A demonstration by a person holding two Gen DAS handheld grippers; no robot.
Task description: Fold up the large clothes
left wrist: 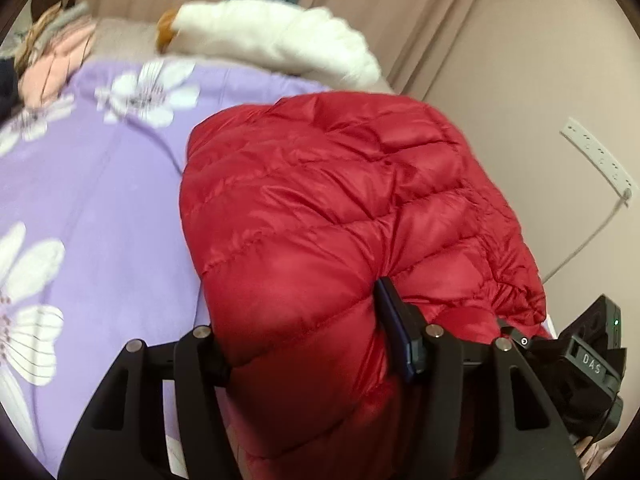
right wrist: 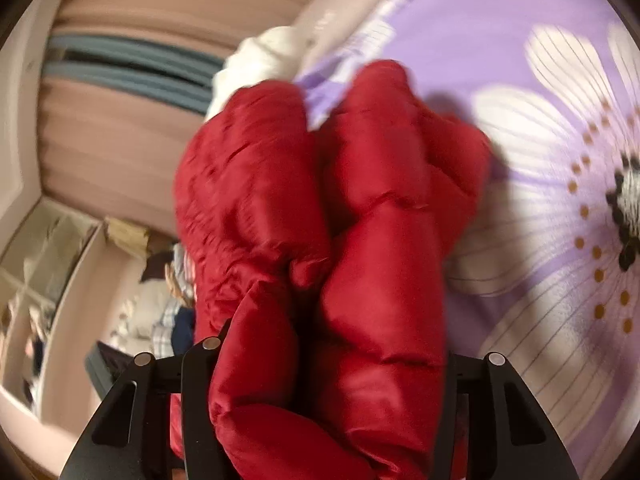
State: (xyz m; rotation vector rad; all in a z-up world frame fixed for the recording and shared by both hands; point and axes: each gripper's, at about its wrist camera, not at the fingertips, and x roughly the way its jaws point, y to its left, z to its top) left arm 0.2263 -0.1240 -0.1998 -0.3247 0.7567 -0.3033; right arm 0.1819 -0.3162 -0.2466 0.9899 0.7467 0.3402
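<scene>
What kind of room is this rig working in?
Most likely a bedroom at home. The red puffer jacket lies on a purple floral bedsheet, a white plush toy sits at the far edge, beige curtains hang behind, and shelves with household clutter stand to one side.

Red jacket on floral bedsheet

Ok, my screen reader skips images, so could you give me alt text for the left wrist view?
The left gripper has its jaws closed on a puffy red quilted jacket, which lies on a purple bedsheet printed with white flowers. A white plush toy lies at the bed's far edge, before beige curtains.
</scene>
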